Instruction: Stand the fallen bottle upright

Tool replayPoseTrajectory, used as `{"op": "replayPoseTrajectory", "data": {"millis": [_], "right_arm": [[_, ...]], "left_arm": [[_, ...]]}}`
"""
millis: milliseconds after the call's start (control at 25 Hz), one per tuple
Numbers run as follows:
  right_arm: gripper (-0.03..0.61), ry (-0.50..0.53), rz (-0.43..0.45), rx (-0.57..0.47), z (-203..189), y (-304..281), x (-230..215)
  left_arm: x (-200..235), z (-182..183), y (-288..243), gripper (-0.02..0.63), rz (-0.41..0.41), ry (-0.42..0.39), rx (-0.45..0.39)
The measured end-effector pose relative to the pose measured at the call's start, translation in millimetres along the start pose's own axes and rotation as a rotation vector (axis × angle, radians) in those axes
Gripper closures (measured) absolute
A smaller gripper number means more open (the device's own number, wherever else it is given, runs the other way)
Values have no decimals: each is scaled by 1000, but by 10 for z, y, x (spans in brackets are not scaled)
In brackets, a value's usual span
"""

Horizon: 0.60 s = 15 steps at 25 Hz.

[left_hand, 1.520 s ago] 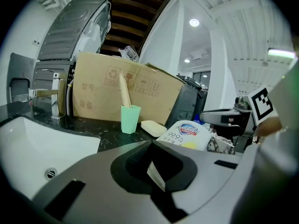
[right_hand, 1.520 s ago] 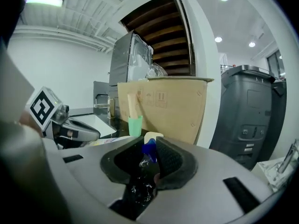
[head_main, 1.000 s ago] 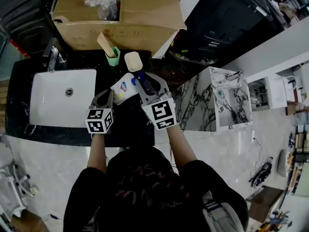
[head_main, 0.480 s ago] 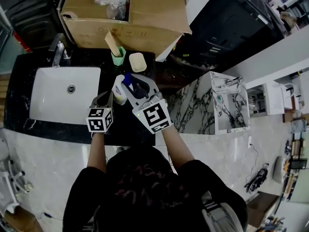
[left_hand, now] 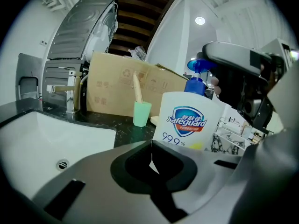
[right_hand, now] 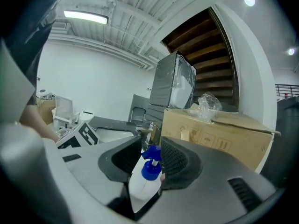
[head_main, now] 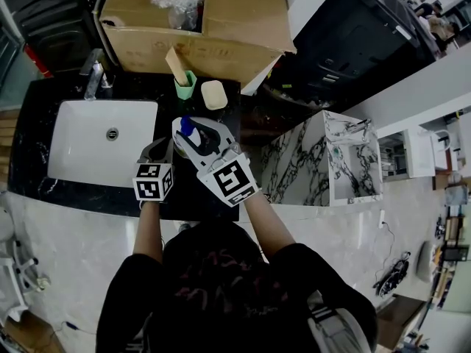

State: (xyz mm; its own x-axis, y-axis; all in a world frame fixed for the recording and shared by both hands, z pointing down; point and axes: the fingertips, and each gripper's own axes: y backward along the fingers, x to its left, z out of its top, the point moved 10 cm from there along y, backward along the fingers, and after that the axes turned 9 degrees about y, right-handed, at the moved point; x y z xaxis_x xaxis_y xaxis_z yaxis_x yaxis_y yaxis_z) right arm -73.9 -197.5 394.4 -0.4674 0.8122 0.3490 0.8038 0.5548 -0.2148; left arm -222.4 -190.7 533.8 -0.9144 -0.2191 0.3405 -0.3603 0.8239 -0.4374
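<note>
A white pump bottle point(head_main: 183, 129) with a blue top stands about upright on the black counter point(head_main: 184, 197), just right of the sink. My right gripper point(head_main: 195, 129) is shut on it, one jaw on each side near its top. The right gripper view has the blue pump and white body point(right_hand: 145, 183) between my right gripper's point(right_hand: 149, 164) ribbed pads. In the left gripper view the labelled bottle point(left_hand: 187, 122) rises straight ahead, with a finger point(left_hand: 233, 62) of the right gripper at its top. My left gripper point(head_main: 160, 150) sits shut and empty just left of the bottle, its jaws point(left_hand: 150, 150) meeting in a thin seam.
A white sink point(head_main: 81, 153) with a faucet point(head_main: 93, 76) takes up the counter's left. Behind the bottle are a green cup point(head_main: 185, 88) holding a wooden piece and a beige pad point(head_main: 214, 94). A cardboard box point(head_main: 199, 28) backs the counter. A marble cabinet point(head_main: 324, 153) stands at right.
The right gripper has swung left with the bottle, which went from leaning to about upright. The left gripper has stayed in place.
</note>
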Motion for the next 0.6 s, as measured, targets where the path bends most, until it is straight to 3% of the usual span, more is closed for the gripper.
{"op": "replayPoseTrajectory", "data": {"millis": [600], "right_arm": [[423,-112,-1,-45,-35,102,-30]], "left_arm": [[-26,27,80,597,16,-29,8]]}}
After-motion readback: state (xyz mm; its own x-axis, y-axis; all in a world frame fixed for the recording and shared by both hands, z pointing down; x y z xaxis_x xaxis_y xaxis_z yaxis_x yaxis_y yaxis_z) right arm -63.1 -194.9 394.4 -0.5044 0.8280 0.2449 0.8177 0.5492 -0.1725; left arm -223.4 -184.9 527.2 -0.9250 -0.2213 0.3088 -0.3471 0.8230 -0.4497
